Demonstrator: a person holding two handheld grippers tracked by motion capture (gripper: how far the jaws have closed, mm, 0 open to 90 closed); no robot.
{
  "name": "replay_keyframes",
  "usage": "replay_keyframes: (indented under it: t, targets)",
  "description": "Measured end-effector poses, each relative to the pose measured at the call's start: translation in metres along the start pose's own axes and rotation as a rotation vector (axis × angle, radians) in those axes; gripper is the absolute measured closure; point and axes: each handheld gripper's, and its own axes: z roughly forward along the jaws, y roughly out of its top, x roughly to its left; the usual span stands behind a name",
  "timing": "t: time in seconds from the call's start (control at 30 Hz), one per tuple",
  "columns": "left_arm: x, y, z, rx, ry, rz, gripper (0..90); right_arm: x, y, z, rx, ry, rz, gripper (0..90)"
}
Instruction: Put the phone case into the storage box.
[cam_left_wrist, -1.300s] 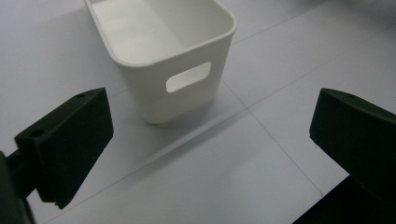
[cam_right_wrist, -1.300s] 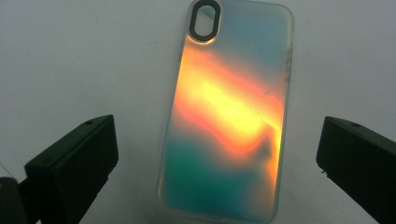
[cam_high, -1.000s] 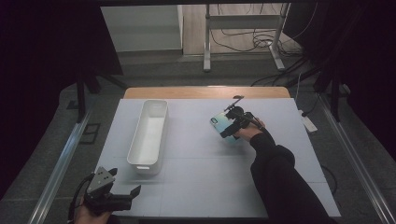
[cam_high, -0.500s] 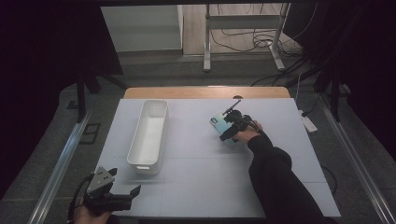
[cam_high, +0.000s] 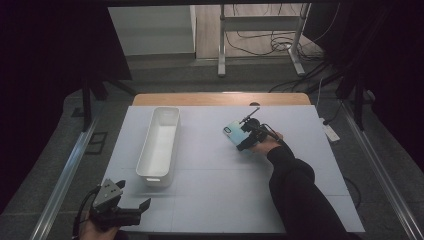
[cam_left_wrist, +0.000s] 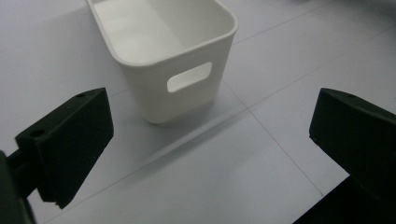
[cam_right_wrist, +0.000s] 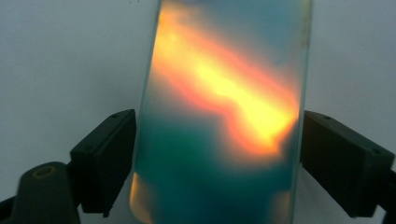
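While the phone (cam_high: 234, 132) lies flat on the tabletop (cam_high: 220, 200), right of centre and toward the far edge, it is bracketed by the right gripper (cam_high: 243, 134) across its narrow width. In the right gripper view the phone (cam_right_wrist: 219, 112) fills the gap between the two black jaws, which have just been closing; the pads are seen just beside its long edges, and firm contact cannot be confirmed. The short-side approach is judged to suit a pinch across the narrow dimension so the phone can be lifted.

A blurred orange and teal pattern is noted on the phone face. No brand, label or writing can be read.

The white bin (cam_high: 160, 145) is set lengthwise left of centre, well apart from the phone; it is judged the likely destination. Its near end wall with a cut-out handle (cam_left_wrist: 189, 77) is seen in the left gripper view. The left gripper (cam_high: 142, 207) is held at the near left corner, jaws wide and holding nothing, apparently parked clear of the work.
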Motion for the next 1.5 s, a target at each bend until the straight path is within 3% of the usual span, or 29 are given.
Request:
replay_keyframes:
  t: [0.23,0.53,1.5]
  targets:
    - [0.0,0.0,0.0,-0.003,0.009,-0.001,0.5,0.001,0.0,-0.001,0.006,-0.006,0.014,16.8]
    - [0.0,0.0,0.0,-0.008,-0.012,-0.002,1.3,0.003,-0.004,-0.004,-0.007,-0.001,0.008,16.9]
    - [-0.003,0.001,-0.001,-0.006,-0.008,0.027,0.0,0.012,-0.027,-0.055,-0.177,0.036,-0.016,17.0]
